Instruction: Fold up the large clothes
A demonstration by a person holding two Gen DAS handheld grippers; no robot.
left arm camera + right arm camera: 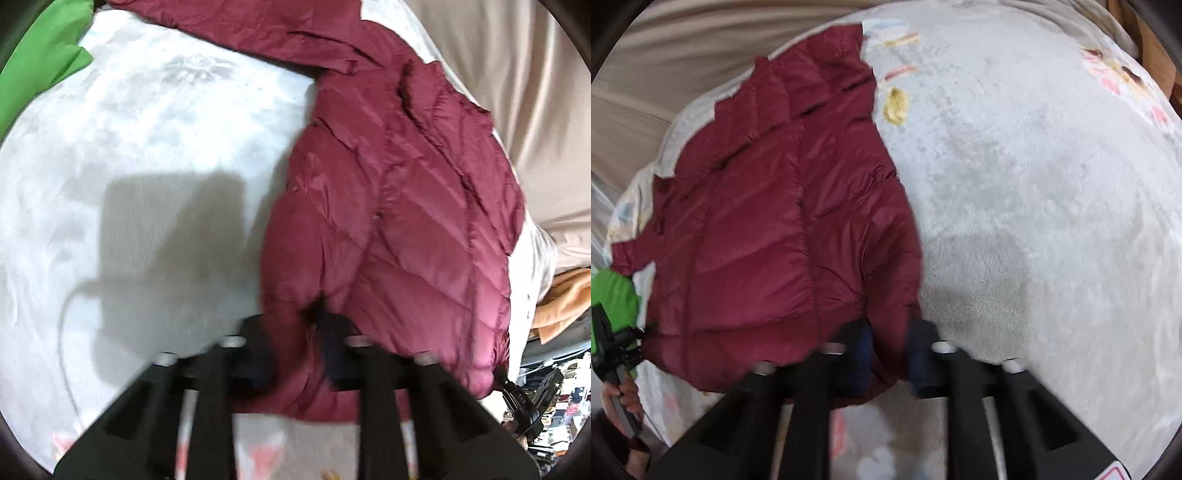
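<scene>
Jacket: a maroon quilted puffer jacket [399, 206] lies spread on a pale grey plush blanket [155, 155]. It fills the right half of the left wrist view and the left half of the right wrist view, and its near hem is lifted at both grippers.
Left gripper: the left gripper [314, 332] is clenched on a bunched fold of the jacket's near edge; the fabric puckers where the dark pads meet.
Right gripper: the right gripper [888, 347] grasps the jacket's near right corner, with maroon cloth pinched between its blue-padded fingers [864, 354].
Blanket: bare plush stretches away beside the jacket, with faint printed pink and yellow patterns near its edges.
Surroundings: a green cloth [40, 62] lies at the far left corner, beige sheeting [517, 74] beyond the jacket, an orange-tan fabric [565, 299] at the right.
Person: a hand [622, 400] holds the left gripper's handle, seen at the right wrist view's left edge.
Sharpness: both views are blurred.
</scene>
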